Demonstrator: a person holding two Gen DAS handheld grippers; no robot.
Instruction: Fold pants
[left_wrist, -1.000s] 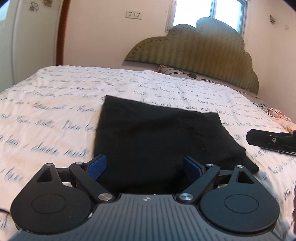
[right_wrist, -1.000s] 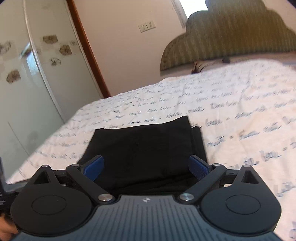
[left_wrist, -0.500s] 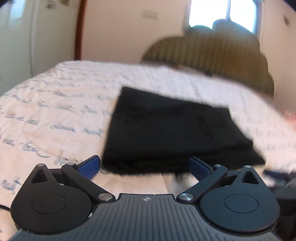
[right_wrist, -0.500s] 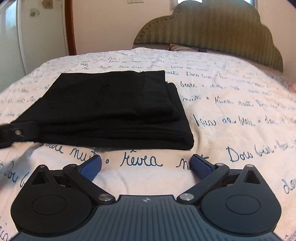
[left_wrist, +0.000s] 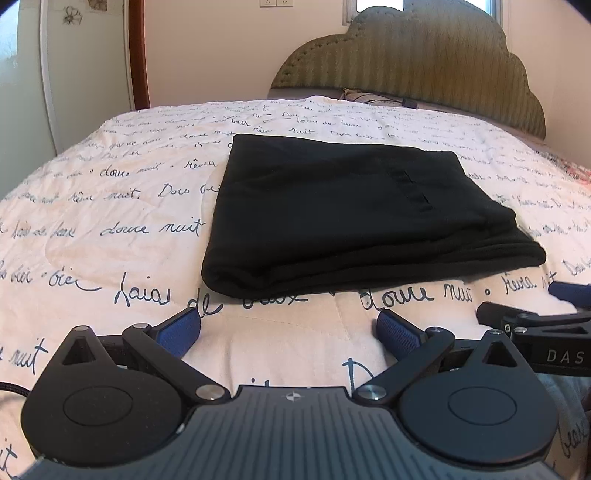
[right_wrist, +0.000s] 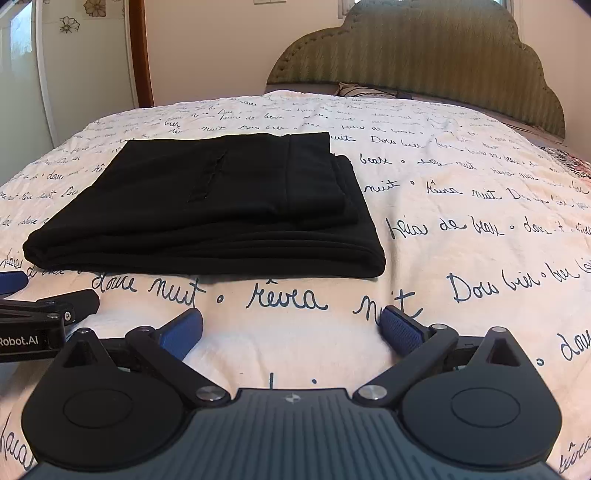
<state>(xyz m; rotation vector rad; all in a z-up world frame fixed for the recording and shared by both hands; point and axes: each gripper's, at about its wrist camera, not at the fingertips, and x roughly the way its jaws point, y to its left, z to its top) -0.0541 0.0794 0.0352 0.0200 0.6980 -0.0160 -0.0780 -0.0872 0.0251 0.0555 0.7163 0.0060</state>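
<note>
Beyond both spread grippers (left_wrist: 288, 330) (right_wrist: 291, 330), folded pants (left_wrist: 354, 214).

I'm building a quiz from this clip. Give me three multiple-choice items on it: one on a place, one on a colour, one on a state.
1. Where do the pants lie?
A. on the bedspread
B. against the headboard
C. on the floor

2. What colour are the pants?
A. white
B. black
C. blue

3. How do the grippers stand?
A. both open and empty
B. both shut on the pants
C. only the left shut

Key: 1 A, the folded pants rest flat on the lettered bedspread; 2 B, the cloth is plain black; 3 A, the left gripper and the right gripper have fingers spread, short of the pants.
</note>
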